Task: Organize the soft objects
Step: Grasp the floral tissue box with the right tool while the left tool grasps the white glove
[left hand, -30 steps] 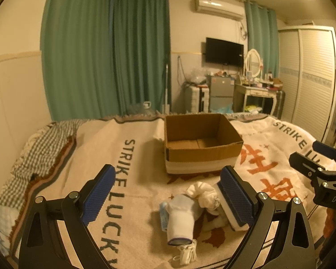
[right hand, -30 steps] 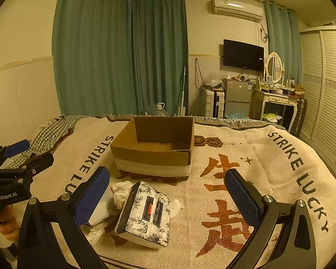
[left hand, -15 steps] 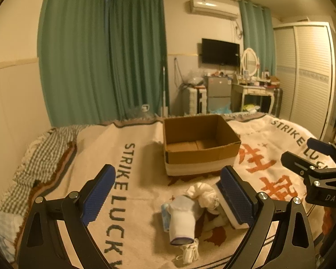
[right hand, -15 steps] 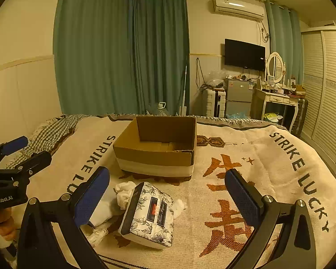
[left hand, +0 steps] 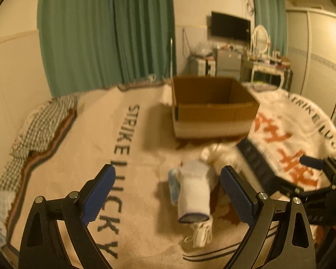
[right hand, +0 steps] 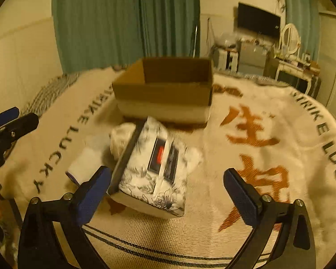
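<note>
A pile of soft things lies on the bed blanket in front of an open cardboard box (left hand: 212,103) (right hand: 165,92). It holds a rolled white sock (left hand: 193,195) (right hand: 87,159), a crumpled white cloth (left hand: 215,154) (right hand: 121,136), a small white sock (left hand: 200,235) and a floral tissue pack (right hand: 154,168). My left gripper (left hand: 168,197) hovers open just before the rolled sock, holding nothing. My right gripper (right hand: 168,192) is open low over the tissue pack, its left finger beside the pack's edge. Each gripper shows at the edge of the other's view.
The blanket (left hand: 132,134) with "STRIKE LUCKY" lettering covers the bed. A checked cloth (left hand: 42,125) lies at its left edge. Green curtains (left hand: 105,29), a TV, a dressing table (right hand: 295,67) and a wardrobe stand beyond the bed.
Both grippers have moved forward and down toward the pile. The tissue pack and sock look larger and the views are motion-blurred. Both grippers stay open.
</note>
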`<state>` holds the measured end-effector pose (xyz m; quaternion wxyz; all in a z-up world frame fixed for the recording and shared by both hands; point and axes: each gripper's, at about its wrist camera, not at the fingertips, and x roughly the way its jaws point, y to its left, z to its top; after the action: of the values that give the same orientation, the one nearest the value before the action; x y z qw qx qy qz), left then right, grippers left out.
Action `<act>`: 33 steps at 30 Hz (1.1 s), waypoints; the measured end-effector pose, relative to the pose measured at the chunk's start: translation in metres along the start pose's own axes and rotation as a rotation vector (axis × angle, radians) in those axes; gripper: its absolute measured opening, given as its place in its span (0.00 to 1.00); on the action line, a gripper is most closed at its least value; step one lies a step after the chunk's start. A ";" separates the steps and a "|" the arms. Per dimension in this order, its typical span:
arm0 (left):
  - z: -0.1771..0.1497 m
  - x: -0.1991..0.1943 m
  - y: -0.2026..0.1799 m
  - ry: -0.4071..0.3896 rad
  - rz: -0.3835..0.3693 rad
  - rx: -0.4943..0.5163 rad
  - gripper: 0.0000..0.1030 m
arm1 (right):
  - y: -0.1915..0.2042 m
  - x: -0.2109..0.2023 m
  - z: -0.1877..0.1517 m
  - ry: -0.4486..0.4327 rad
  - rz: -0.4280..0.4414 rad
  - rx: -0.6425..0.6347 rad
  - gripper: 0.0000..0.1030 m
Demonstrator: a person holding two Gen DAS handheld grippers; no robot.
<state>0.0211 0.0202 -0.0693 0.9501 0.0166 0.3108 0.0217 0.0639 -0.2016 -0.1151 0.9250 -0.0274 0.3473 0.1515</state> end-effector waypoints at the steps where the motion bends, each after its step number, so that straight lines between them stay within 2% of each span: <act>1: -0.003 0.005 -0.001 0.014 0.004 0.004 0.93 | -0.001 0.007 -0.002 0.010 0.009 0.006 0.96; 8: -0.015 0.040 -0.012 0.097 0.007 0.040 0.93 | -0.009 0.045 -0.004 0.079 0.103 0.095 0.96; 11: -0.018 0.055 -0.017 0.128 0.010 0.057 0.92 | -0.008 0.058 -0.005 0.105 0.144 0.102 0.84; 17: -0.021 0.080 -0.027 0.178 -0.024 0.077 0.92 | -0.011 0.054 -0.006 0.094 0.189 0.102 0.69; 26: -0.021 0.111 -0.042 0.241 -0.072 0.136 0.91 | -0.013 0.034 0.001 0.030 0.144 0.028 0.64; 28: -0.023 0.114 -0.045 0.264 -0.077 0.156 0.65 | -0.017 0.031 0.002 0.026 0.142 0.033 0.64; 31: -0.024 0.107 -0.045 0.262 -0.090 0.166 0.54 | -0.020 0.027 0.001 0.026 0.133 0.034 0.64; 33: -0.023 0.098 -0.044 0.247 -0.098 0.162 0.50 | -0.022 0.022 -0.002 0.025 0.118 0.027 0.64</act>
<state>0.0882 -0.0186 -0.1479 0.9000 0.0752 0.4266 -0.0482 0.0853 -0.2170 -0.1320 0.9103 0.0038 0.3620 0.2008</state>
